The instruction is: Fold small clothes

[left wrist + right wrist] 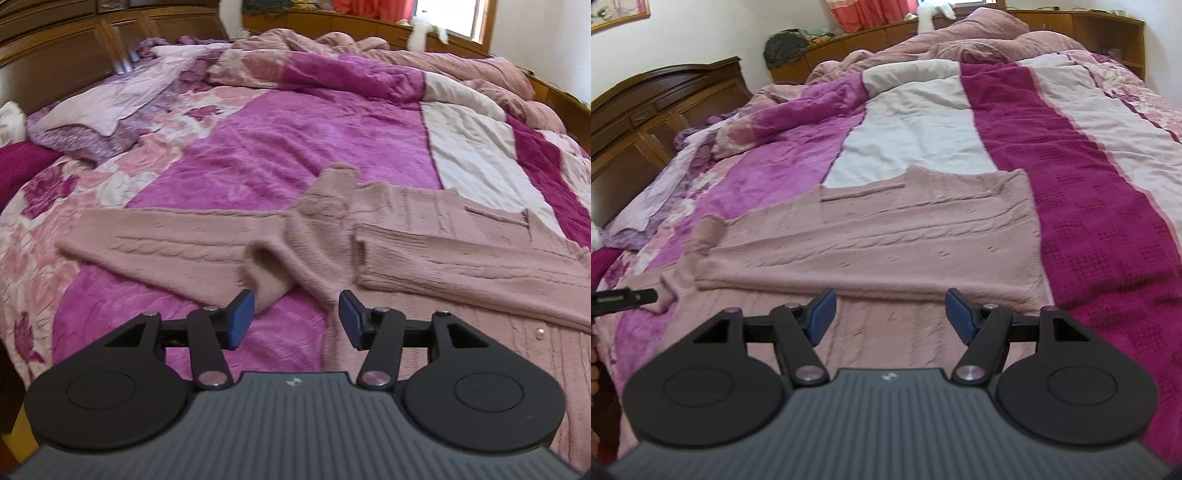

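A dusty-pink cable-knit sweater (424,236) lies flat on the bed. In the left wrist view one sleeve (155,243) stretches out to the left and a folded layer lies across the body on the right. My left gripper (297,317) hovers above the sweater's near edge, jaws open with nothing between the blue pads. In the right wrist view the sweater (886,240) shows its body folded over, the fold edge lying just beyond my right gripper (890,317). That gripper is open and empty too. Part of the left gripper (624,297) pokes in at the left edge.
The bed is covered by a patchwork quilt (295,140) in magenta, pink and cream. A rumpled pink blanket (979,40) and pillows (103,107) pile up at the far side. Dark wooden cabinets (646,110) stand behind the bed.
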`<state>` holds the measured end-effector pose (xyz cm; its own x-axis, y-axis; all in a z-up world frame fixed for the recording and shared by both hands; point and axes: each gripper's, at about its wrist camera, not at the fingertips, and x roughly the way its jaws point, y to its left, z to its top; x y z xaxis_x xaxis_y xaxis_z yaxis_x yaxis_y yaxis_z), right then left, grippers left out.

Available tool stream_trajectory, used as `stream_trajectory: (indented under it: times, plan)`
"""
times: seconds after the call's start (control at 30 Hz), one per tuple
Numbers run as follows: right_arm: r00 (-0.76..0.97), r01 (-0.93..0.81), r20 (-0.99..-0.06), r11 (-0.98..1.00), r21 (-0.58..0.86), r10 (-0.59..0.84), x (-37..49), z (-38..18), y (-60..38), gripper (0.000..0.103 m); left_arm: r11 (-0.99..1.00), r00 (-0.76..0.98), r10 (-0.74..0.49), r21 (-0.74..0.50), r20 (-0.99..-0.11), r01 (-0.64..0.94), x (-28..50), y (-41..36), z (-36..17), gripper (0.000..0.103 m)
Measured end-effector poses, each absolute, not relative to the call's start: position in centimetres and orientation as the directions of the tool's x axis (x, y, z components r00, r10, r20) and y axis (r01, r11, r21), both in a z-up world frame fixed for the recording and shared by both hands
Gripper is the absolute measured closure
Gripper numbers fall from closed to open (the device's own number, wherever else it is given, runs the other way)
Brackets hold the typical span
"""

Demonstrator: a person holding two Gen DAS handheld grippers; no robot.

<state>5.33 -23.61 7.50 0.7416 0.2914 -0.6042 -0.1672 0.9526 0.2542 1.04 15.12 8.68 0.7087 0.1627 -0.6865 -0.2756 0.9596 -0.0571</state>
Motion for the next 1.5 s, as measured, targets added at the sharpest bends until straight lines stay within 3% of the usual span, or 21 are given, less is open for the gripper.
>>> stream_trajectory:
  times: [0.07,0.23,0.47,0.63,0.97,1.5]
  plan:
    - [0.734,-0.172,-0.609,0.95,0.26,0.3,4.9,7.2,-23.2,0.03,0.952,0.7,0.165,-0.074,-0.695,-0.298,0.6,15.8,8.5,0.035]
    - [0.715,-0.174,-0.623,0.944,0.279,0.316,4.1,6.4,-22.4,0.03,0.929,0.683,0.113,-0.168,-0.722,-0.33,-0.4,17.6,7.7,0.035]
    - [0.7,-0.181,-0.652,0.955,0.234,0.292,3.3,5.3,-21.0,0.03,0.895,0.706,0.174,-0.189,-0.686,-0.404,-2.1,19.4,6.7,0.035]
    - [0.687,-0.179,-0.667,0.956,0.231,0.289,3.2,4.5,-20.6,0.03,0.869,0.689,0.151,-0.238,-0.709,-0.435,-2.3,21.3,5.9,0.035]
    - [0.671,-0.186,-0.688,0.961,0.206,0.277,2.8,3.8,-19.7,0.03,0.699,0.714,0.097,-0.463,-0.694,-0.545,-1.7,26.2,4.1,0.035]
    - [0.654,-0.182,-0.711,0.966,0.182,0.257,3.2,3.2,-19.1,0.03,0.607,0.733,0.191,-0.508,-0.653,-0.611,2.9,29.9,2.2,0.035]
